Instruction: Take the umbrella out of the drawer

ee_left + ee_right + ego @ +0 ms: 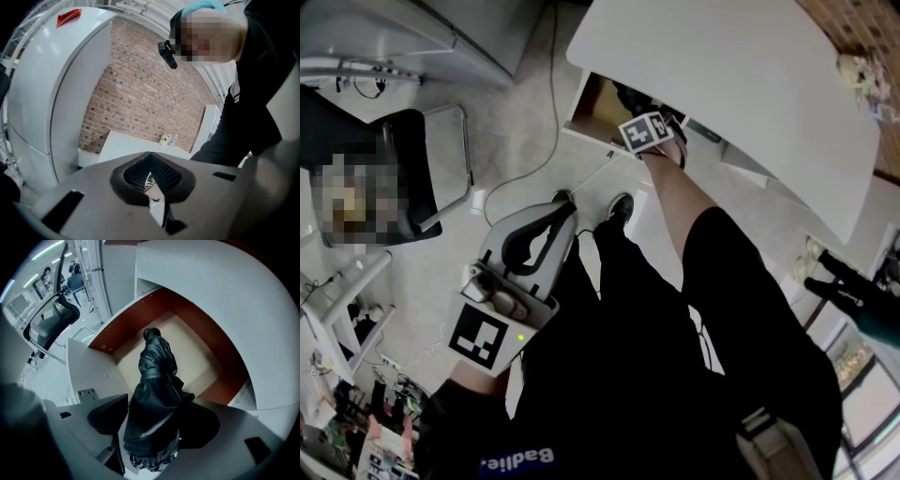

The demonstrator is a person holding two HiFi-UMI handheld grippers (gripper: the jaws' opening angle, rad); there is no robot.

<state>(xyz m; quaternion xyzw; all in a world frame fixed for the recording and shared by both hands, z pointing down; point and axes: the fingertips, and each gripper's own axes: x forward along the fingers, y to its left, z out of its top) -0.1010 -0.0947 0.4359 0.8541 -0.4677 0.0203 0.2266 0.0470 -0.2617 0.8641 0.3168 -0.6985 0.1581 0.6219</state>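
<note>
A folded black umbrella [154, 380] lies in the open wooden drawer [199, 355] under the white table [741, 84]. My right gripper [157, 406] points steeply down into the drawer with its jaws wide, one on each side of the umbrella's near end. Loose fabric hides the right pad, and I see no squeeze on the cloth. In the head view this gripper [630, 101] reaches into the drawer [592, 111] on an outstretched arm. My left gripper [560, 201] hangs low by the person's leg, jaws together and empty; its tips [151, 154] meet in the left gripper view.
A black office chair [403, 178] stands on the floor at the left, and a cable [534, 159] runs across the floor toward the drawer. The person's legs and a shoe [620, 205] are between the two grippers. A tall white cabinet [42, 93] stands before a brick wall.
</note>
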